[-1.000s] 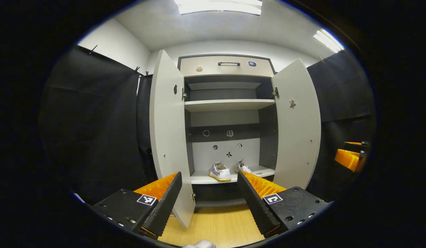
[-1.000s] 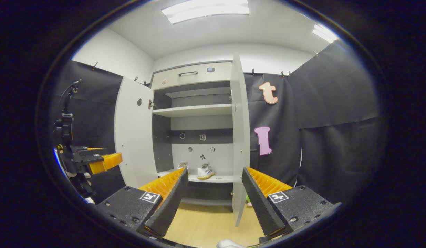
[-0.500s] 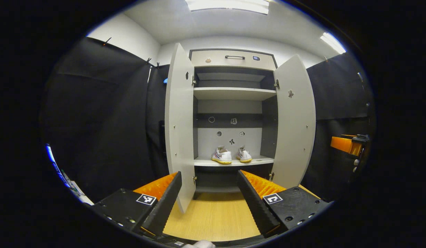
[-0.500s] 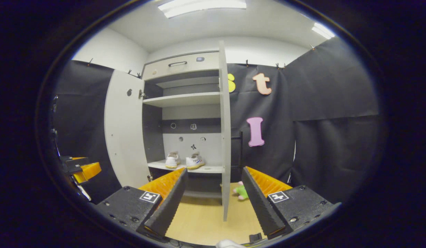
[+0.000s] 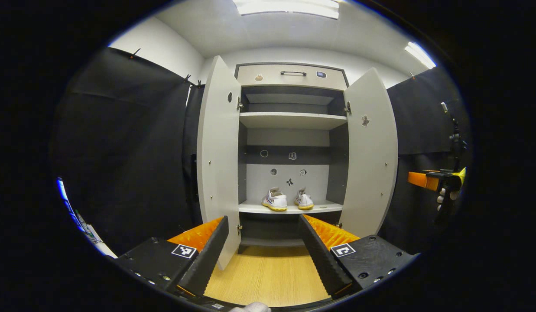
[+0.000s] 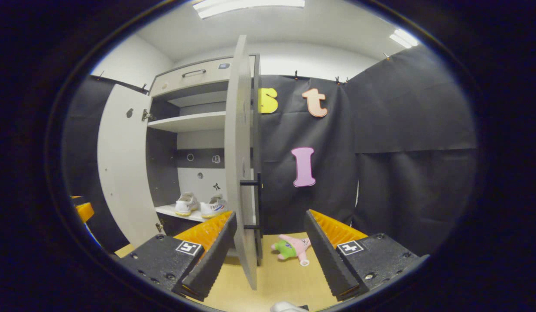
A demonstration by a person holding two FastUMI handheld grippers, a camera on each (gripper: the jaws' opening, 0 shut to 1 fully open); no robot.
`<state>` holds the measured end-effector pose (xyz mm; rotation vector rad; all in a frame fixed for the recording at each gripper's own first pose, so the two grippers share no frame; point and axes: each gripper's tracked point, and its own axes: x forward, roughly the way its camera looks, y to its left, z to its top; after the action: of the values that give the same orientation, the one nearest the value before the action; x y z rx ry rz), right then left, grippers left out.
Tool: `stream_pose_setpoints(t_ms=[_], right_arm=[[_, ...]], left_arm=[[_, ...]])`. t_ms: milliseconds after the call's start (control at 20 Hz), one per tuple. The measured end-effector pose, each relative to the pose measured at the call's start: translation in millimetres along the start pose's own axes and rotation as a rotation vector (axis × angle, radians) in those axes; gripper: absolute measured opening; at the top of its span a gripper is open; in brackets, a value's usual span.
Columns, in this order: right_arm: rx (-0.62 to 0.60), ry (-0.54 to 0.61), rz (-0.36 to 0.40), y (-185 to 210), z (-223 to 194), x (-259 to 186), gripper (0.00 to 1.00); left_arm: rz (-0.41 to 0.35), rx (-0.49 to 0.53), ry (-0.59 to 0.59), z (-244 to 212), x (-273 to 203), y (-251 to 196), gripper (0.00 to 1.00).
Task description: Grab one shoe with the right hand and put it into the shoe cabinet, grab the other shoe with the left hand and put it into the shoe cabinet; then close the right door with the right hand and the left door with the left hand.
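Observation:
Two white shoes (image 5: pixel 274 200) (image 5: pixel 303 200) stand side by side on the bottom shelf (image 5: pixel 289 208) of the shoe cabinet; the right gripper view shows them as well (image 6: pixel 186 203) (image 6: pixel 212 207). Both doors stand swung out: the left door (image 5: pixel 218 151) and the right door (image 5: pixel 369 147). In the right gripper view the right door (image 6: pixel 239 151) is edge-on, its dark handle (image 6: pixel 255 203) facing right. My left gripper (image 5: pixel 263 255) is open and holds nothing, well in front of the cabinet. My right gripper (image 6: pixel 270 253) is open with nothing in it, close to the right door's edge, and also appears at the far right (image 5: pixel 436 182).
A small pink and green plush toy (image 6: pixel 293 248) lies on the wooden floor (image 6: pixel 285 277) beside the right door. An upper shelf (image 5: pixel 291 120) and a top drawer with a handle (image 5: pixel 292 73) belong to the cabinet. Black cloth walls stand on both sides.
Both grippers drew back from the cabinet. The right gripper swung to the right, so the right door now sits edge-on at the middle and the plush toy came into sight.

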<state>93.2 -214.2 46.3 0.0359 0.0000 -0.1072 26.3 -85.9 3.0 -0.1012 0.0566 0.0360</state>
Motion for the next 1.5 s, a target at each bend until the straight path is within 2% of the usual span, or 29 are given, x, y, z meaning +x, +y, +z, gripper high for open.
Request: stream_pose_setpoints(t_ms=[350,500,750,850,1000,1050,1100,1500], right_arm=[[0.014,0.036,-0.029,-33,-1,56,0.99],[0.021,0.051,-0.015,-37,-2,70,0.99],[-0.009,0.065,0.067,-19,-4,79,0.98],[-0.015,0.07,0.081,-12,-2,78,0.94],[-0.013,0.07,0.093,-3,-2,77,0.93],[-0.014,0.069,0.101,2,-3,76,1.0],[-0.014,0.07,0.109,8,-3,75,0.93],[-0.015,0.075,0.199,61,-6,74,0.93]], left_arm=[[0.04,-0.013,0.006,-5,1,-13,0.96],[0.044,-0.021,0.018,-10,6,-18,0.96],[0.051,-0.02,0.014,-10,9,-25,0.96],[0.055,-0.017,0.015,-10,11,-26,0.96],[0.051,-0.013,0.02,-10,15,-28,0.96],[0.048,-0.014,0.019,-10,15,-29,0.96],[0.047,-0.013,0.021,-10,15,-28,0.96],[0.075,0.0,0.018,-6,8,-11,0.96]])
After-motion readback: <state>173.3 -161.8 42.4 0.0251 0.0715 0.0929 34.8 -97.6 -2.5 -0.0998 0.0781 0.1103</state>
